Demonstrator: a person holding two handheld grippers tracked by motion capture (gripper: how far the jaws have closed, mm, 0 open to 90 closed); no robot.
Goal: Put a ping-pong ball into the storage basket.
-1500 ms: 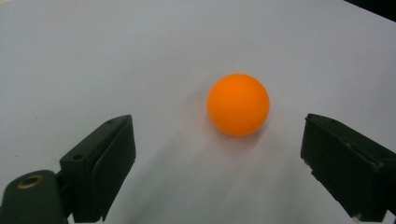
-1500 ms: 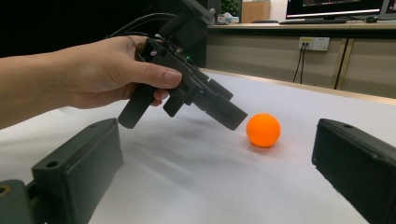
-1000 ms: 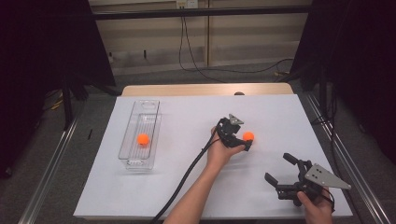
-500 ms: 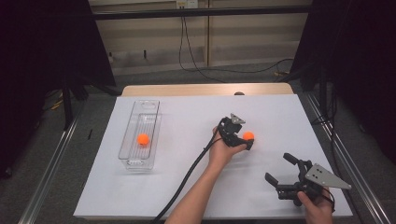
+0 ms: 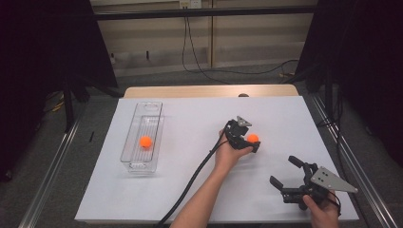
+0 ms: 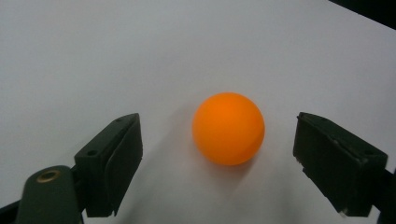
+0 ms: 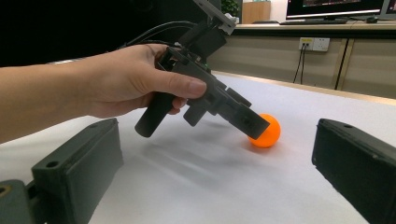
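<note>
**Ball may squirt out of the closing claw**

Left claw (image 6: 219,154): jaws apart, just been closing, orange ball (image 6: 229,128) between them on the table (image 6: 93,56), untouched, nearer the right-hand jaw. Risk: that jaw lands first and rolls it away. Right claw (image 5: 287,179): released, idle, well off. Far beyond: clear tray (image 5: 142,137) holding a second ball (image 5: 145,141).

Left tongs (image 5: 250,142) tilted down, jaws just been closing, gap remains — right tongs (image 5: 286,176) gape wide.
</note>
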